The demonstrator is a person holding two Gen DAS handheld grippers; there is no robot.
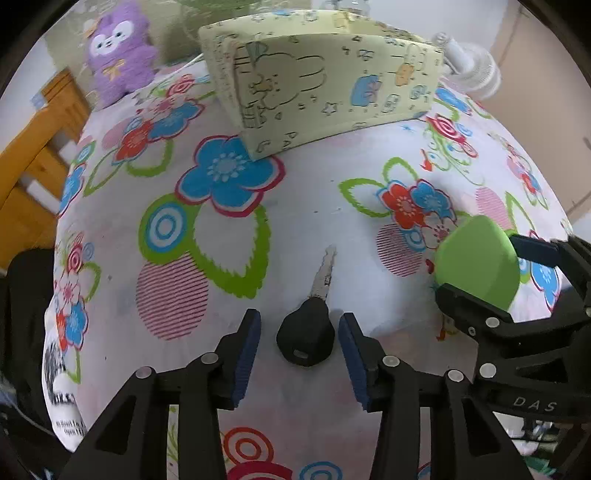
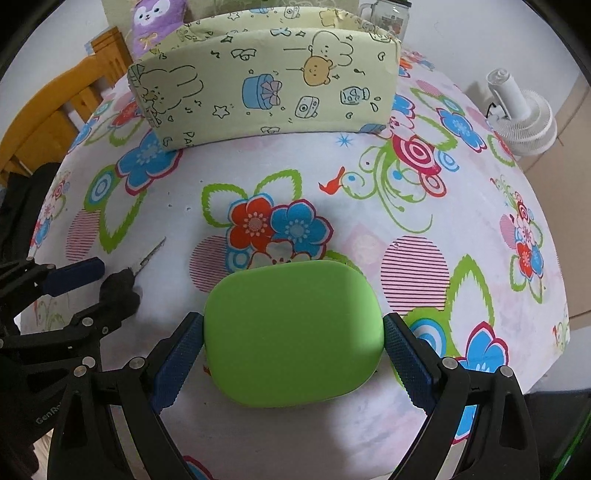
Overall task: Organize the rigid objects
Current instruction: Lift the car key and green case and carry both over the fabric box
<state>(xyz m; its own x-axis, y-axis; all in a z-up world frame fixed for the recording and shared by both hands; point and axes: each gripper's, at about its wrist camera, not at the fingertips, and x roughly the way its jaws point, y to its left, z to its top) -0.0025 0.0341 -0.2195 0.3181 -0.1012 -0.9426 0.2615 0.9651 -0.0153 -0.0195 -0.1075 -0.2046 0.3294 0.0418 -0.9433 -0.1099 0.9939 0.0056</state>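
A key with a black head lies on the flowered tablecloth, blade pointing away. My left gripper stands open around the key's head, with a gap between the head and each blue pad. In the right wrist view, the key and the left gripper show at the left edge. A green rounded case sits between the pads of my right gripper, and both pads press its sides. The left wrist view shows the case at the right. A pale yellow cartoon-print box stands at the back.
A purple plush toy sits behind the box at the far left. A small white fan stands at the table's right edge. A wooden chair is on the left, and a glass jar behind the box.
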